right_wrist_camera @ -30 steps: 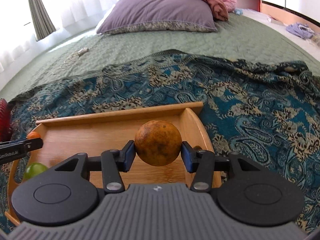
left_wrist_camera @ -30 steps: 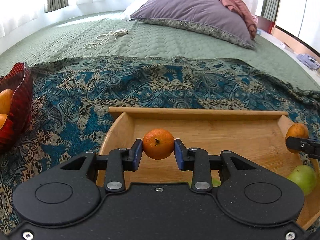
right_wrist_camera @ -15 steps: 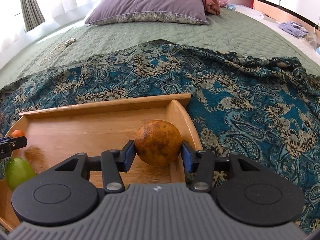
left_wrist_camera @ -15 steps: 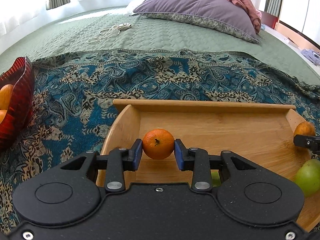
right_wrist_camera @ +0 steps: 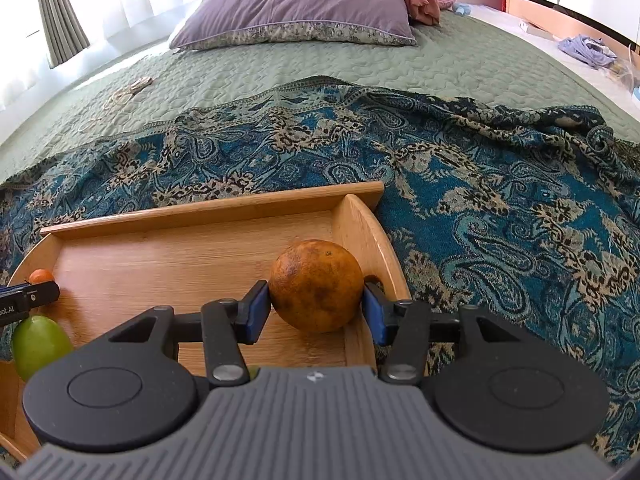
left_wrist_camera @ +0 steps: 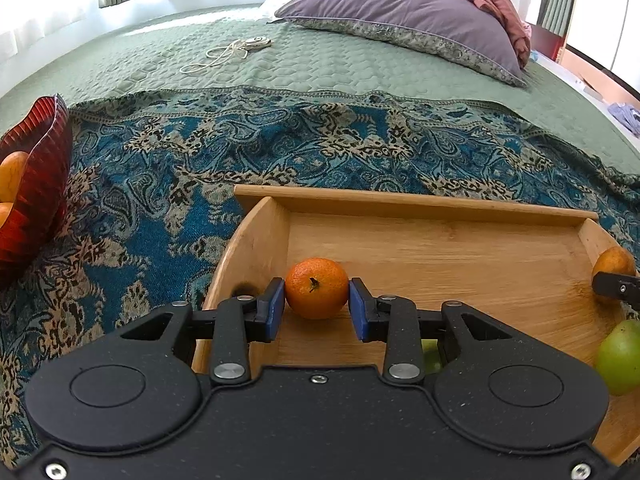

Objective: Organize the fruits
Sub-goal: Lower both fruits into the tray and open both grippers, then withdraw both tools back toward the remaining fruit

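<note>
Left gripper [left_wrist_camera: 316, 309] clamps a mandarin [left_wrist_camera: 316, 288] low over the tray [left_wrist_camera: 412, 200], near its curved left wall. Tray floor between the grippers lies bare, a green fruit [left_wrist_camera: 620, 356] near its front. Right gripper [right_wrist_camera: 315, 312] is opening around an orange [right_wrist_camera: 316, 285] resting against the right wall; whether its pads touch is unclear.

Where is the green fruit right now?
The green fruit lies in the wooden tray, low left in the right wrist view, just below the left gripper's finger.
</note>
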